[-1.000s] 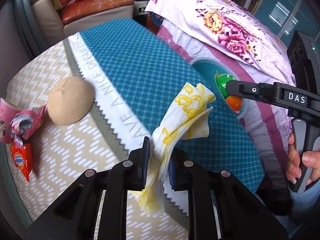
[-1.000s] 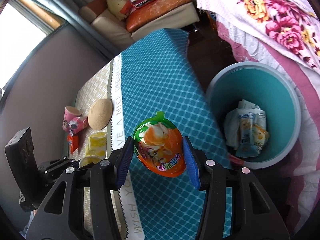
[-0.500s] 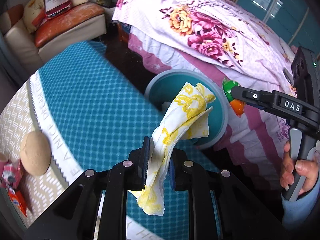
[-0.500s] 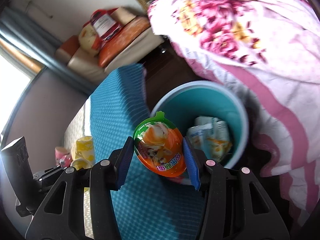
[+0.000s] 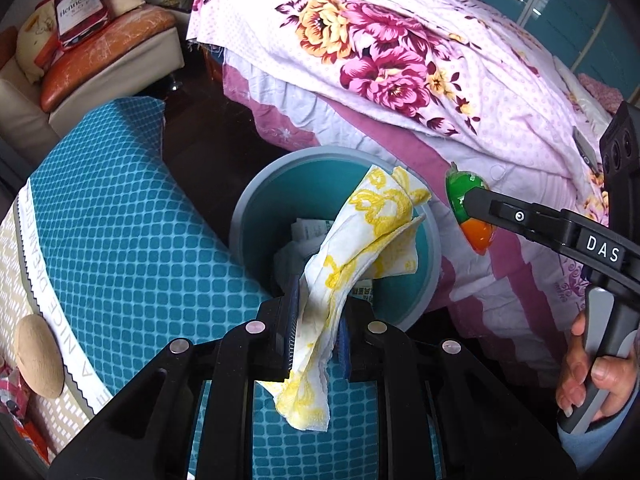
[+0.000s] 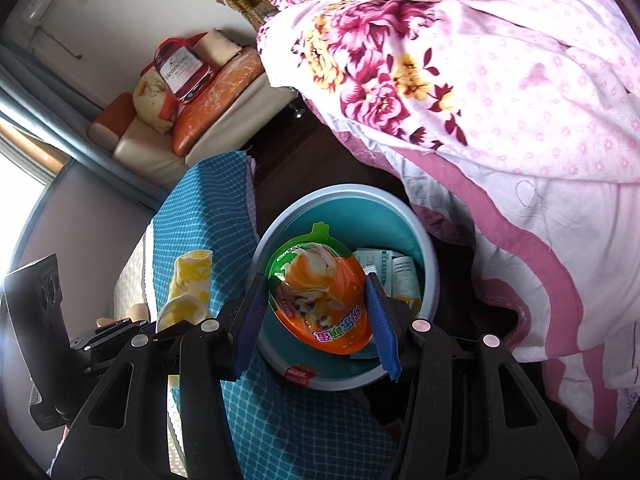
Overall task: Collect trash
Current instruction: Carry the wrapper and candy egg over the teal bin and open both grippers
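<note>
My left gripper (image 5: 316, 332) is shut on a white and yellow paper napkin (image 5: 360, 248) and holds it over the near rim of the teal trash bin (image 5: 256, 216). My right gripper (image 6: 316, 320) is shut on an orange and green jelly cup (image 6: 316, 288) and holds it above the bin (image 6: 424, 236), which has paper packets (image 6: 400, 276) inside. The right gripper and jelly cup (image 5: 468, 212) also show in the left wrist view, at the bin's right. The napkin (image 6: 188, 284) shows in the right wrist view, left of the bin.
The bin stands on dark floor between the teal-clothed table (image 5: 100, 208) and a bed with a floral quilt (image 5: 400, 60). A tan round object (image 5: 38, 354) and red wrappers (image 5: 24, 432) lie at the table's left. A sofa (image 5: 100, 60) is behind.
Both grippers have swung from over the table to the bin, still carrying the napkin and the jelly cup. The bin is now directly under both.
</note>
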`<state>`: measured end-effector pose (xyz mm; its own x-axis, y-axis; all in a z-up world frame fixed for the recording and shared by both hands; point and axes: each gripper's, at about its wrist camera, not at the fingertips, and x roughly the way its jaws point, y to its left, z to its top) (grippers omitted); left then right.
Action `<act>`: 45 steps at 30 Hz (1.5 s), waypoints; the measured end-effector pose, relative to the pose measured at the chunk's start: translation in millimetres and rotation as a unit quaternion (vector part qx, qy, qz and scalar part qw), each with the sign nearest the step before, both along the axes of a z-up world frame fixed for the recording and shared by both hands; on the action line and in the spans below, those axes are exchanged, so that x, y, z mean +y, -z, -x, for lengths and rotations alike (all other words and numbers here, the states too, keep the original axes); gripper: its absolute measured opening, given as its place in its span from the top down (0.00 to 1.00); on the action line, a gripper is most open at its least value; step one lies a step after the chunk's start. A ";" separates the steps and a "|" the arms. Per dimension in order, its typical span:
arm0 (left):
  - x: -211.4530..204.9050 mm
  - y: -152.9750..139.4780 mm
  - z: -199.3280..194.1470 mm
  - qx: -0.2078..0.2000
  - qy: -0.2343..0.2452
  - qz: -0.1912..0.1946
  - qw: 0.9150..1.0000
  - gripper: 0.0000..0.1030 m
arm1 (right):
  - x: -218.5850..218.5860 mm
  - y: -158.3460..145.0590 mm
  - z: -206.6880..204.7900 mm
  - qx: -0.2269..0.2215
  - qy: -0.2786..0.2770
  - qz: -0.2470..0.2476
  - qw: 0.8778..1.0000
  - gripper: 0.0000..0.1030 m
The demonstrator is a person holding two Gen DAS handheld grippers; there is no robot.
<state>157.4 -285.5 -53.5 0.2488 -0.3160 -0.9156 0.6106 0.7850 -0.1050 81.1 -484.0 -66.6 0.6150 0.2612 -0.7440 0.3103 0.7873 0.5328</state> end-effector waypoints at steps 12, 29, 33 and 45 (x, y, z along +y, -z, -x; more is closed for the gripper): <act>-16.2 15.1 -8.4 0.015 -0.005 -0.003 1.000 0.63 | -9.2 8.2 -5.6 0.012 0.003 0.002 1.000 0.54; 28.9 7.2 -10.8 -0.002 -0.057 0.005 0.998 0.22 | 12.5 9.8 -23.3 0.029 -0.013 0.023 0.999 0.54; 40.9 7.5 -8.8 0.002 -0.065 0.011 0.998 0.22 | 20.8 10.0 -28.8 0.036 -0.019 0.029 0.999 0.54; 71.8 21.6 -11.7 0.038 -0.099 0.033 0.994 0.21 | 43.6 17.6 -44.2 0.058 -0.031 0.037 0.997 0.35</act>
<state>169.1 -213.7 -75.1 0.2427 -0.3277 -0.9131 0.4326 0.8790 -0.2005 125.3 -440.4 -84.1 0.5084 0.2381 -0.8276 0.3153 0.8428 0.4362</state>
